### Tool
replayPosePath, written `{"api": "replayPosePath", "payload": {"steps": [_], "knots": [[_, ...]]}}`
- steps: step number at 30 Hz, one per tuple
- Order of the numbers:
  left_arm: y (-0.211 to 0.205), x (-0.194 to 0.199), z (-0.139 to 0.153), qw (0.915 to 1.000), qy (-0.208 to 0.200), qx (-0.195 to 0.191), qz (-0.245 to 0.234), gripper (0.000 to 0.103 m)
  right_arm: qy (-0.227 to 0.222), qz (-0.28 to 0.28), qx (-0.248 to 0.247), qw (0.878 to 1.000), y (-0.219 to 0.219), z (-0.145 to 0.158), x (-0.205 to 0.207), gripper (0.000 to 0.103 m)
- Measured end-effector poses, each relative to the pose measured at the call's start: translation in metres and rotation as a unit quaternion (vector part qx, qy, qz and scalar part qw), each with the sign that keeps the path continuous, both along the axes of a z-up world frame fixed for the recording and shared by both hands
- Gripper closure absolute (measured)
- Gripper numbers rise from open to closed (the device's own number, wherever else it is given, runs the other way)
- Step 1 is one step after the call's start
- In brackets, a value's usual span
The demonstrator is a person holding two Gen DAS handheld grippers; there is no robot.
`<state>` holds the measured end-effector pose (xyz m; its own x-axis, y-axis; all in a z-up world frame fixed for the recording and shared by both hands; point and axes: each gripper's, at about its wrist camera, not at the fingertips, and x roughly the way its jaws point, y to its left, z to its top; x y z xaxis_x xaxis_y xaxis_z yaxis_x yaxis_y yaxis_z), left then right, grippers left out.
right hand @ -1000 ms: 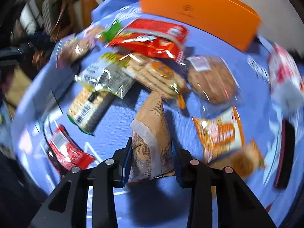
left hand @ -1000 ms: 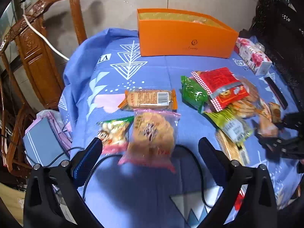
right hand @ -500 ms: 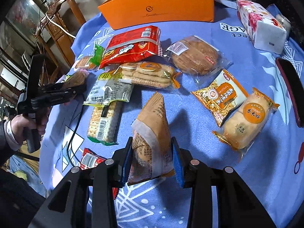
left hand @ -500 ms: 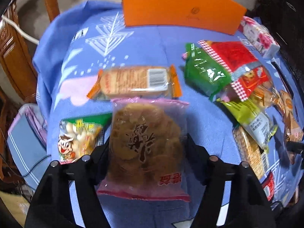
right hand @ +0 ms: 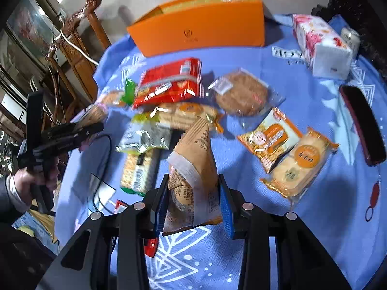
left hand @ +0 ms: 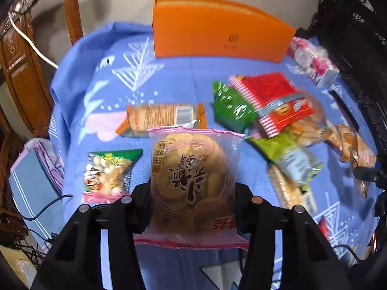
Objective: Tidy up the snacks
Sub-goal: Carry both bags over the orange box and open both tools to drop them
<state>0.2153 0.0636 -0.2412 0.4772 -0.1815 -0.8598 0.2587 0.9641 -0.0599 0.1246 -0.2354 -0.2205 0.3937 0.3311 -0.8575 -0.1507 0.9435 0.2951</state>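
— What does the left claw (left hand: 193, 200) hold?

— A clear packet with pink ends (left hand: 193, 188), with round brown biscuits inside. The jaws have just been closing, and now both pads press on the sides of this packet, so it is clamped. They stand only partly closed, because the packet is wide. The far end of the packet reaches over the orange-ended cracker packet (left hand: 164, 118), which lies toward the middle of the bench (left hand: 193, 72).

— And the right claw (right hand: 193, 203)?

— It is clamped on a tan paper-like snack bag (right hand: 193, 169). The blue pads (right hand: 160, 207) grip its lower part, and the pointed top of the bag stands up and away from the claw. The bag looks lifted off the blue cloth, but I cannot tell this for sure.

— Where are the other snacks?

— They lie on the blue cloth in the middle of the bench: a red bag (right hand: 171, 82), a green-and-silver bag (right hand: 145, 135), a round brown cake in clear wrap (right hand: 241, 94), and two orange packets (right hand: 290, 154) nearer the right edge. The orange box (right hand: 200, 26) stands at the far edge, open at the top. Beside it, toward the far right corner, is a flowered tissue pack (right hand: 321, 46).

— Is the person visible?

— Only a hand (right hand: 29, 181) at the left edge, holding the handle of the left claw.
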Motion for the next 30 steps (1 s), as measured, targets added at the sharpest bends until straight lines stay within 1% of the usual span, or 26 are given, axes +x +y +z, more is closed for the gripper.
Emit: {"api": "replayPosePath", "payload": {"steps": [4, 7, 11, 13, 16, 18, 21, 23, 26, 30], "knots": [[-0.001, -0.012, 0.035, 0.9995, -0.028, -0.015, -0.002, 0.053, -0.029, -0.010, 0.012, 0.999, -0.003, 0.025, -0.003, 0.065], [-0.005, -0.013, 0.065, 0.9983, -0.054, -0.024, -0.004, 0.053, -0.055, -0.016, 0.023, 0.998, -0.005, 0.048, -0.001, 0.065], [-0.014, 0.002, 0.113, 0.9941, -0.100, -0.043, -0.009, 0.053, -0.106, -0.014, 0.035, 0.994, -0.005, 0.088, 0.012, 0.065], [-0.020, 0.013, 0.131, 0.9918, -0.118, -0.046, -0.012, 0.053, -0.137, -0.011, 0.036, 0.990, -0.004, 0.111, 0.026, 0.065], [-0.027, 0.039, 0.161, 0.9871, -0.146, -0.063, -0.015, 0.053, -0.173, -0.009, 0.040, 0.984, -0.006, 0.139, 0.049, 0.065], [-0.031, 0.059, 0.177, 0.9848, -0.158, -0.070, -0.014, 0.053, -0.197, -0.009, 0.044, 0.979, -0.008, 0.157, 0.072, 0.065], [-0.037, 0.094, 0.199, 0.9811, -0.176, -0.080, -0.010, 0.053, -0.227, -0.009, 0.036, 0.973, -0.011, 0.179, 0.111, 0.065], [-0.041, 0.116, 0.212, 0.9791, -0.185, -0.083, -0.009, 0.053, -0.242, -0.009, 0.033, 0.970, -0.012, 0.190, 0.139, 0.065], [-0.049, 0.150, 0.227, 0.9766, -0.200, -0.078, -0.009, 0.053, -0.258, -0.006, 0.024, 0.966, -0.011, 0.200, 0.181, 0.065], [-0.064, 0.196, 0.241, 0.9751, -0.212, -0.063, -0.018, 0.052, -0.268, -0.001, 0.011, 0.963, -0.007, 0.204, 0.228, 0.064]]}}
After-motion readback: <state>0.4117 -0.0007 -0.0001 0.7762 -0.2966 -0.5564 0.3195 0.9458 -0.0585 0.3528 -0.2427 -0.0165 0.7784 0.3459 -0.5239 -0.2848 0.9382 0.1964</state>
